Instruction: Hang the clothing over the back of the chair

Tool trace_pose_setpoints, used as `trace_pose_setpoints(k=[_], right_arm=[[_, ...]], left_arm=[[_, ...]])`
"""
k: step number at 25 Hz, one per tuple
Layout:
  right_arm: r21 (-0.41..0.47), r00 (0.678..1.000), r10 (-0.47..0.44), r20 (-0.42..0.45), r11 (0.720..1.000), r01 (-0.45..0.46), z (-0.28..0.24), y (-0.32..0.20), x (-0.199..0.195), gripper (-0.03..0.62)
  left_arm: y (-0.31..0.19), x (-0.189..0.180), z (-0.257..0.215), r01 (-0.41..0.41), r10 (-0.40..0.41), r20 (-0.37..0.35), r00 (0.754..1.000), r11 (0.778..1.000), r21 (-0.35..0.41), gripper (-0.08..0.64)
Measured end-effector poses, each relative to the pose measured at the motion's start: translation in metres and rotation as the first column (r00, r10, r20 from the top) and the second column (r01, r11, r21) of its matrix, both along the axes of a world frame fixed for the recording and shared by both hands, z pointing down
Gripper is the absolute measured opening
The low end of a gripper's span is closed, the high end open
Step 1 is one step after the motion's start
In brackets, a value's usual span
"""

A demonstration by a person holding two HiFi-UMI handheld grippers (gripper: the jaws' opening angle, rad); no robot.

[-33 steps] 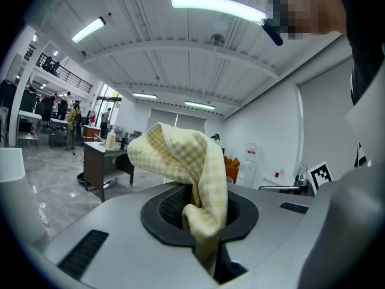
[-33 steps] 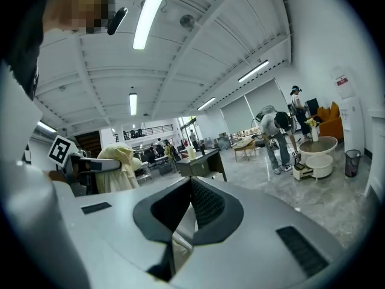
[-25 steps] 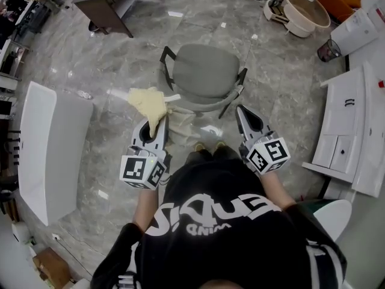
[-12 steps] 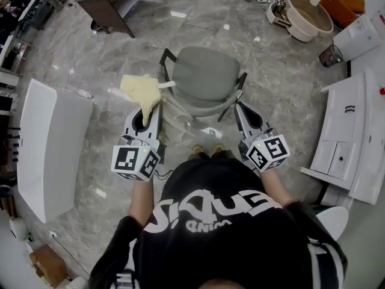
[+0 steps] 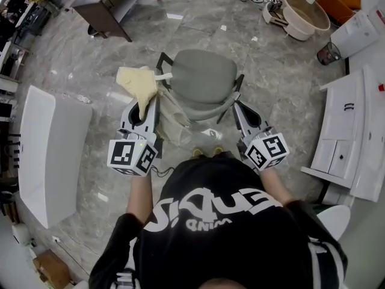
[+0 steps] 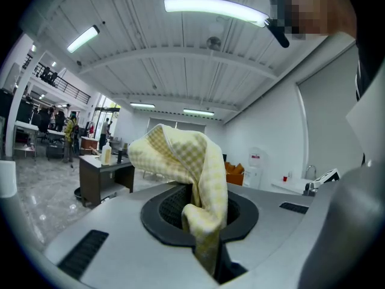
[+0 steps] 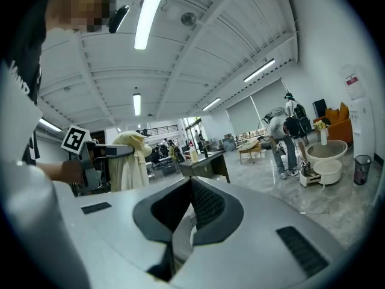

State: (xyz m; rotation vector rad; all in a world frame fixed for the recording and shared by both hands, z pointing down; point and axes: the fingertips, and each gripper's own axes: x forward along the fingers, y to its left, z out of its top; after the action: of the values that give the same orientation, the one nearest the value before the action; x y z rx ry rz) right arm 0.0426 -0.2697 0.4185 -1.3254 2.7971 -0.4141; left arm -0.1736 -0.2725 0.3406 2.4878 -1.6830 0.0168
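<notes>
The clothing (image 5: pixel 137 83) is pale yellow check fabric. It bunches over my left gripper (image 5: pixel 146 102), which is shut on it, and a thinner part hangs down to the right toward the chair back. In the left gripper view the clothing (image 6: pixel 191 167) rises out of the jaws of the left gripper (image 6: pixel 194 192) and folds over. The grey chair (image 5: pixel 203 72) stands just ahead, its back nearest me. My right gripper (image 5: pixel 236 105) is at the right end of the chair back. In the right gripper view a pale strip of the clothing (image 7: pixel 180 233) sits between the shut jaws of the right gripper (image 7: pixel 190 188).
A white table (image 5: pixel 51 143) lies at the left and white cabinets (image 5: pixel 352 131) at the right. A dark desk (image 5: pixel 105 14) stands at the far left, a round beige tub (image 5: pixel 305 11) at the far right. Other people stand beyond (image 7: pixel 287 134). The floor is grey marble.
Both grippers have moved forward toward the chair, the left one farther and a little higher. The yellow clothing went with it and now hangs beside the chair's left armrest.
</notes>
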Motion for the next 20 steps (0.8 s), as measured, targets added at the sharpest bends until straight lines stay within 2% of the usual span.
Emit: trace_pose_setpoints(k=[20], right_arm=[[-0.026, 0.999, 0.038, 0.011, 0.999, -0.038, 0.009, -0.005, 0.007, 0.014]], left_arm=[[-0.06, 0.033, 0.036, -0.076, 0.076, 0.006, 0.997, 0.997, -0.02, 0.051]])
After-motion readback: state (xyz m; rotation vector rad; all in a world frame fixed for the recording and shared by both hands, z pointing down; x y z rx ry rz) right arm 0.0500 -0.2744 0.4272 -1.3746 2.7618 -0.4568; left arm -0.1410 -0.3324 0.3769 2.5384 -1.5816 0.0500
